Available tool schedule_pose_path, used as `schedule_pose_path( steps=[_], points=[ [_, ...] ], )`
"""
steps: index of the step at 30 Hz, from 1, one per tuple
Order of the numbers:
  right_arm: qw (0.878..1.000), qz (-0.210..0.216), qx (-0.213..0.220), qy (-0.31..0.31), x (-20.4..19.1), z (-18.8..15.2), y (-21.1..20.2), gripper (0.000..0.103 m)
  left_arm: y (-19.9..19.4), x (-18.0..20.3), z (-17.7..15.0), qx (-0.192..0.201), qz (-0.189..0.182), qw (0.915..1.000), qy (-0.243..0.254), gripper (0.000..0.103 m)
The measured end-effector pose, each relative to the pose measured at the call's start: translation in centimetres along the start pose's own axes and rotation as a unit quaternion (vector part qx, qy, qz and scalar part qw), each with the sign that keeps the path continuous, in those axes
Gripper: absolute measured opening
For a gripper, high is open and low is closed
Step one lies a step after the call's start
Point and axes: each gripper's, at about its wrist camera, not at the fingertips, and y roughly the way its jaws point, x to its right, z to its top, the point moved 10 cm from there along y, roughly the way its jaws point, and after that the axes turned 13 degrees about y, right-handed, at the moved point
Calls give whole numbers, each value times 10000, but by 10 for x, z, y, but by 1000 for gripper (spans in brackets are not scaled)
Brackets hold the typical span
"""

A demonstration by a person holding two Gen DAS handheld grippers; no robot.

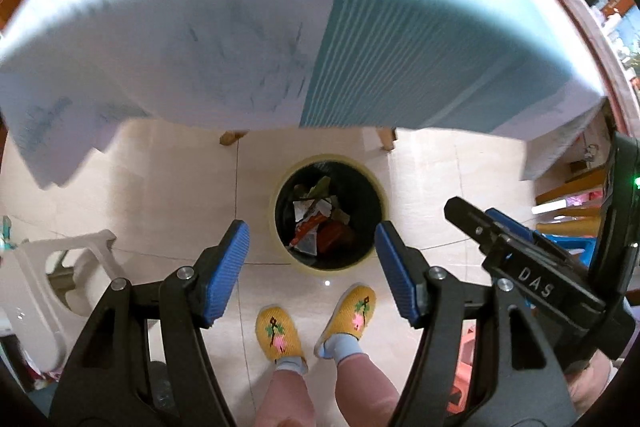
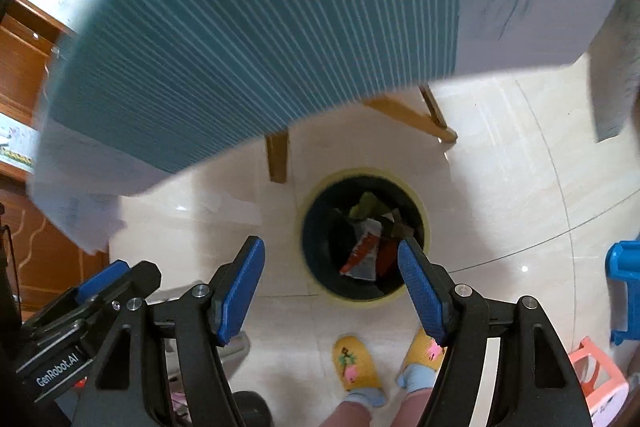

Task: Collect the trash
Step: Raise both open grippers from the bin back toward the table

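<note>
A round trash bin (image 1: pixel 280 203) with a yellow rim and black liner stands on the tiled floor, holding several wrappers and paper scraps (image 1: pixel 316 223). It also shows in the right wrist view (image 2: pixel 316 267) with the trash (image 2: pixel 366 247) inside. My left gripper (image 1: pixel 312 251) is open and empty, held above the bin. My right gripper (image 2: pixel 332 271) is open and empty, also above the bin. The right gripper appears in the left wrist view (image 1: pixel 472 219) at the right; the left gripper shows in the right wrist view (image 2: pixel 108 279) at the lower left.
A table with a white and teal striped cloth (image 1: pixel 280 39) overhangs just beyond the bin, on wooden legs (image 2: pixel 278 155). The person's feet in yellow slippers (image 1: pixel 280 335) stand by the bin. A white stool (image 1: pixel 60 267) is left, a blue stool (image 2: pixel 624 291) and pink stool (image 2: pixel 600 379) right.
</note>
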Motion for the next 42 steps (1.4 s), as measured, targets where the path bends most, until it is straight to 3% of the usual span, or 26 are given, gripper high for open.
schedule_pose_path(
  steps=[10, 20, 27, 30, 35, 42],
  points=[
    [9966, 327, 754, 45, -53, 21, -166, 73, -139, 17, 53, 703, 32, 9957, 603, 63],
    [9904, 545, 1274, 14, -96, 47, -278, 74, -248, 43, 117, 1548, 42, 9823, 1050, 63],
    [9801, 342, 1925, -342, -131, 81, -342, 74, -308, 59, 160, 2069, 301, 9678, 1405, 63],
    [9739, 276, 2212, -436, -141, 98, -367, 74, -325, 61, 177, 2206, 349, 9640, 1445, 63],
    [9655, 52, 2566, -449, -148, 128, -399, 74, -344, 66, 214, 2244, 215, 9654, 1310, 63],
    [9657, -155, 2571, -320, -126, 192, -402, 73, -340, 80, 280, 2282, 305, 9623, 1446, 63]
  ],
)
